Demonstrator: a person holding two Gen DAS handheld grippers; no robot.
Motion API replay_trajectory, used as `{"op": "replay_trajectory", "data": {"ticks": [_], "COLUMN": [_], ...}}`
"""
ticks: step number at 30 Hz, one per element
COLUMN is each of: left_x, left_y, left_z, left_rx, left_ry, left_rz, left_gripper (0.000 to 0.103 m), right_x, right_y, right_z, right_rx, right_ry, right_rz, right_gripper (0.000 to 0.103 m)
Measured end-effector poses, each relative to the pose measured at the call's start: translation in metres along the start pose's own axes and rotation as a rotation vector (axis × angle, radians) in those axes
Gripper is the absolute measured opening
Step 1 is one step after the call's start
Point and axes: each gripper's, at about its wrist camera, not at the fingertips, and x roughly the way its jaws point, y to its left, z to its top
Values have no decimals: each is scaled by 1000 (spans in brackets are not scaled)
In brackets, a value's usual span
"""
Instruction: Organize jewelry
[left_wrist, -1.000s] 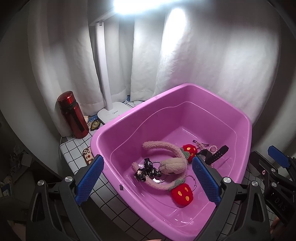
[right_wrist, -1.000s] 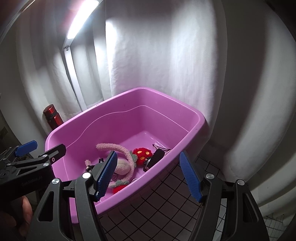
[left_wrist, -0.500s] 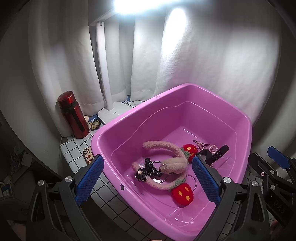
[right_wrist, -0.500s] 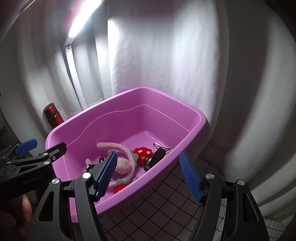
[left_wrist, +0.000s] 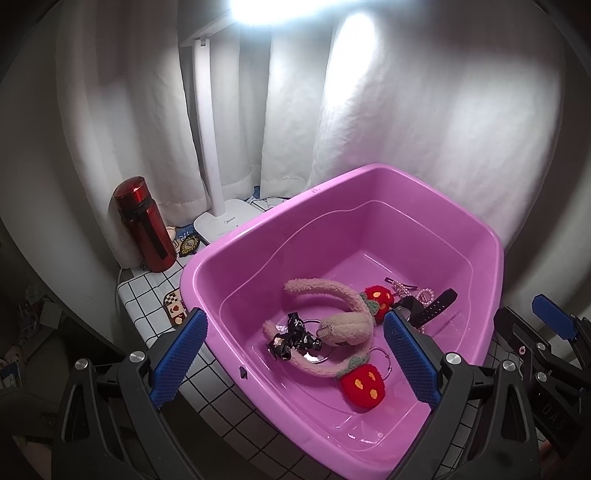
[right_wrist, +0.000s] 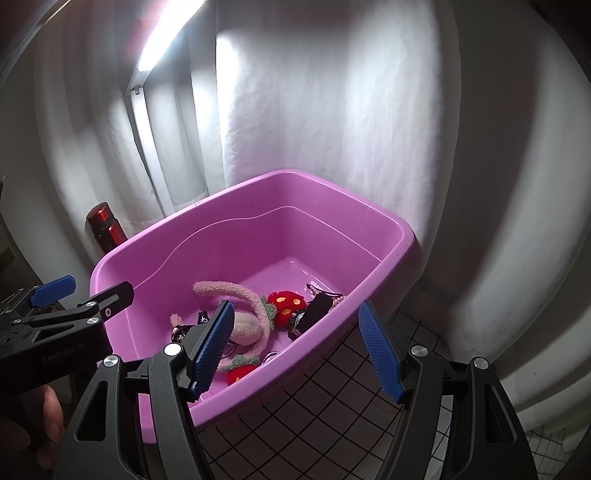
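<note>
A pink plastic tub (left_wrist: 255, 229) (right_wrist: 402, 236) stands on a tiled table. In it lie a fuzzy pink headband (left_wrist: 325, 288) (right_wrist: 236, 290) with red strawberry pom-poms (left_wrist: 364, 384) (right_wrist: 284, 302), a black ribbon charm on a key ring (left_wrist: 291, 334), a black watch (left_wrist: 432, 310) (right_wrist: 314, 314) and a pearl hair clip (left_wrist: 404, 288). My left gripper (left_wrist: 295, 360) is open and empty, held over the tub's near edge. My right gripper (right_wrist: 297, 349) is open and empty, above the tub's right rim.
A red flask (left_wrist: 146, 225) (right_wrist: 105, 227) and a white desk lamp (left_wrist: 208, 122) stand behind the tub at the left. Small patches (left_wrist: 175, 306) lie on the white tiled table (left_wrist: 155, 295). White curtains hang close behind. The right gripper shows at the left wrist view's right edge (left_wrist: 550, 332).
Almost nothing has changed. The views have shifted very slightly; both grippers stay open and the items in the tub have not moved.
</note>
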Motion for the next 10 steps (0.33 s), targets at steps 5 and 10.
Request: {"op": "replay_trajectory", "data": {"ticks": [5,10], "left_x": [2,3], "left_y": [0,1], "left_z": [1,2], "left_rx": [-3,-5], "left_ry": [6,10], "left_rz": [7,10], "left_gripper": [94,94], "right_x": [0,1], "right_y": [0,-1], "right_z": [-1,-2], "right_rx": [0,0], "right_ry": [2,5], "right_rz": [2,7], "right_gripper": [67,67]}}
